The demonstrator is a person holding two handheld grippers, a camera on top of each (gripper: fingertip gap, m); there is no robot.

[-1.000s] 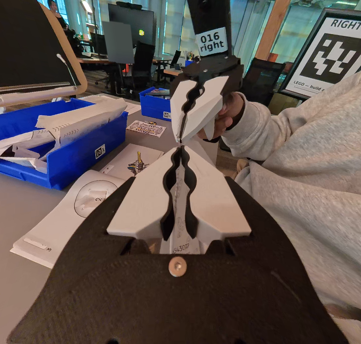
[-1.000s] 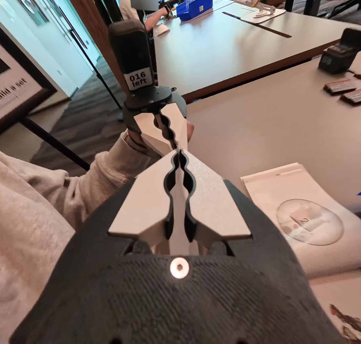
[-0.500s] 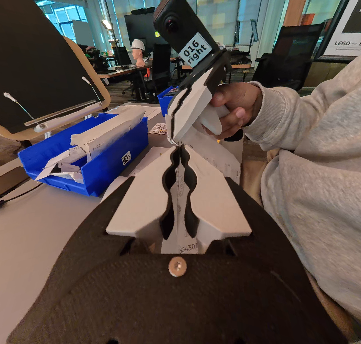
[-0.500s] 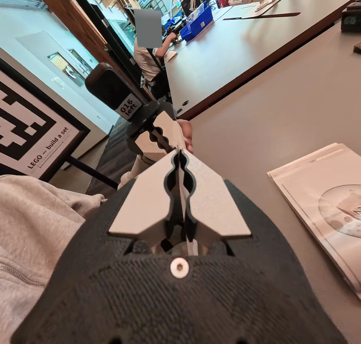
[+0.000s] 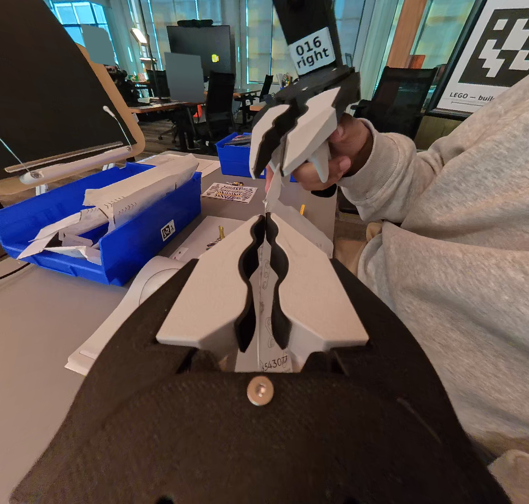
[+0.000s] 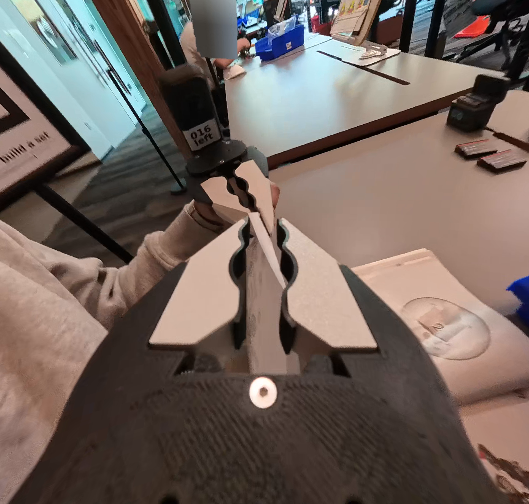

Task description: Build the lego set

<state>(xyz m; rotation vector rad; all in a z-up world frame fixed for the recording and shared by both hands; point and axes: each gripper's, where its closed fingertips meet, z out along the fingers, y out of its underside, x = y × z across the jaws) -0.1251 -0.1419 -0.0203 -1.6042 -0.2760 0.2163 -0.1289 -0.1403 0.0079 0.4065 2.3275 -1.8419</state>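
White paper bag (image 5: 267, 304) pinched in left claw (image 5: 265, 218); right claw (image 6: 262, 226) spread.

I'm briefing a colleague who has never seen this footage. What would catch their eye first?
First, the white paper parts bag held in mid-air between the two tools: the left tool is shut on its lower part, and the right tool above holds its upper end with fingers apart. Next, the bright blue plastic bin stuffed with torn white paper bags, on the grey table to the left.

White paper lego bag (image 5: 269, 304), upright on edge, held above the table.
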